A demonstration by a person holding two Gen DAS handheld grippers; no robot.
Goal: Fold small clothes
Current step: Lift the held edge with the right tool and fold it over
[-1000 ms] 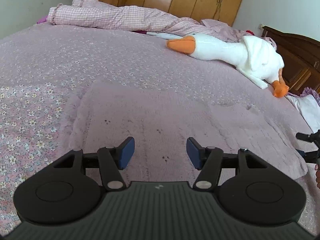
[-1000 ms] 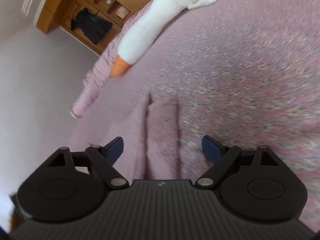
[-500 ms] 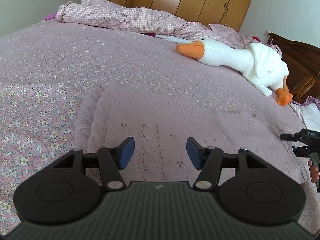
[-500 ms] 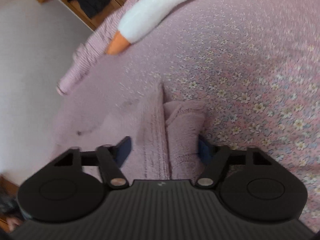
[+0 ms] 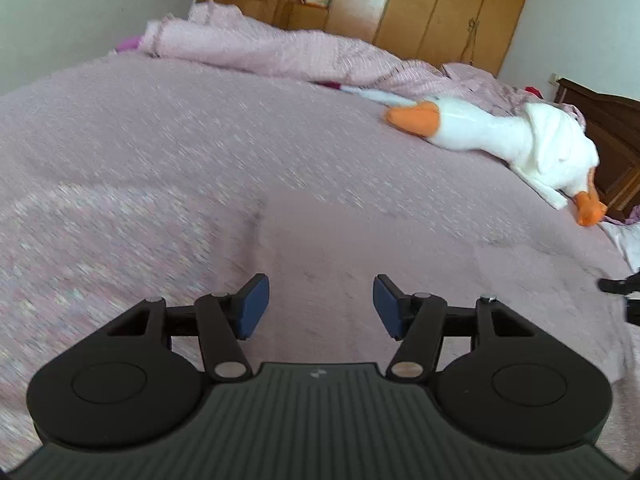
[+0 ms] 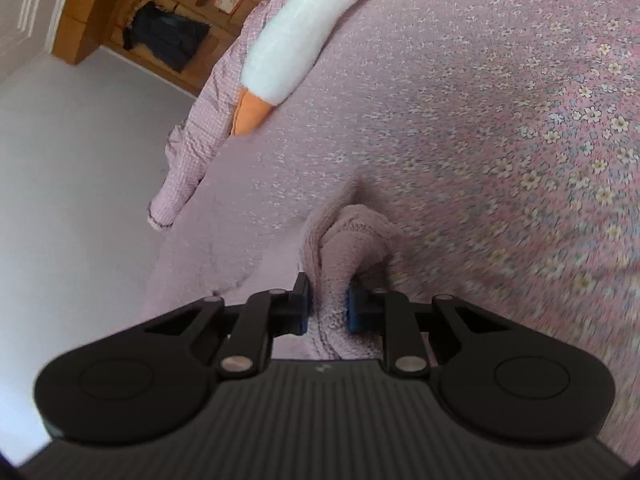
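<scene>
Floral bed (image 5: 120, 128): pink knit garment (image 5: 360, 248), plush goose (image 5: 520, 140), crumpled quilt (image 5: 280, 48).

A small knitted garment (image 5: 360, 248) lay flat on the bed (image 5: 140, 152), right in front of the left gripper (image 5: 320, 306). The left gripper hung just above it, with its fingers wide apart. Off to the right, the right gripper (image 6: 327, 308) had a bunched edge of the garment (image 6: 352, 248) between its fingers. A toy goose (image 5: 520, 140) lay farther back on the bed, on the right side. Behind it, a crumpled blanket (image 5: 280, 52) stretched across the far side of the bed. A wardrobe (image 5: 440, 4) stood behind the bed, against the wall.
</scene>
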